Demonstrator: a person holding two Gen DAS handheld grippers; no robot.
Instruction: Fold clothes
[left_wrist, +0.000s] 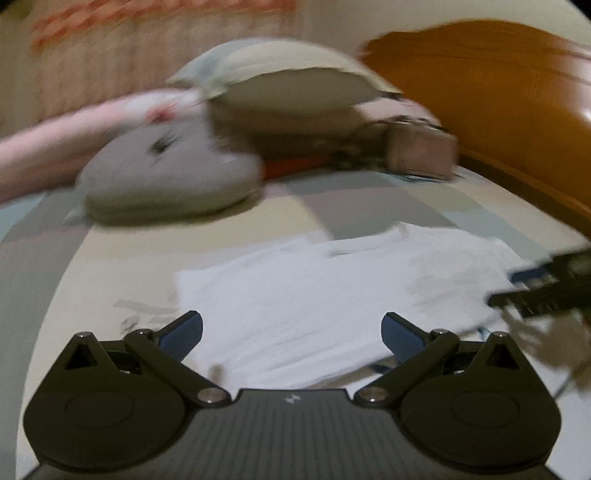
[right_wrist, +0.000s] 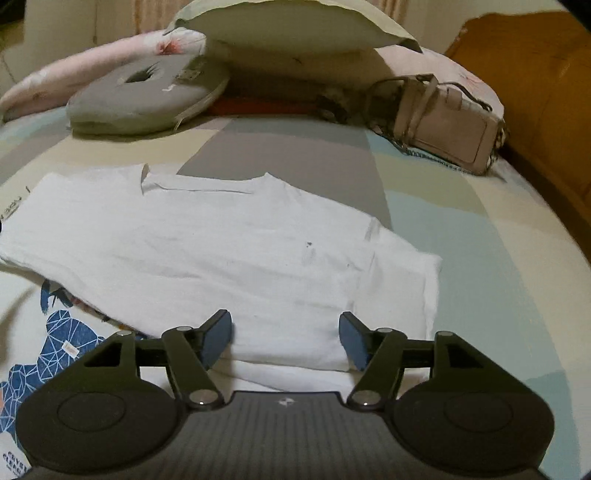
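Observation:
A white T-shirt (right_wrist: 207, 240) lies spread on the bed, its upper half folded over, with a sleeve sticking out to the right. A blue geometric print (right_wrist: 62, 343) of the cloth beneath shows at the lower left. My right gripper (right_wrist: 285, 341) hovers over the shirt's near folded edge, jaws open, nothing pinched between its blue pads (right_wrist: 216, 339). In the blurred left wrist view the same shirt (left_wrist: 314, 295) lies ahead of my left gripper (left_wrist: 291, 338), whose jaws stand wide open and empty. The other gripper (left_wrist: 543, 291) shows at the shirt's right edge.
The bedspread (right_wrist: 461, 258) has pale colour blocks. At the head lie a grey ring cushion (right_wrist: 144, 96), a large pillow (right_wrist: 291, 29), a pink floral pillow (right_wrist: 74, 70) and a beige handbag (right_wrist: 443, 125). An orange wooden headboard (right_wrist: 528, 70) stands to the right.

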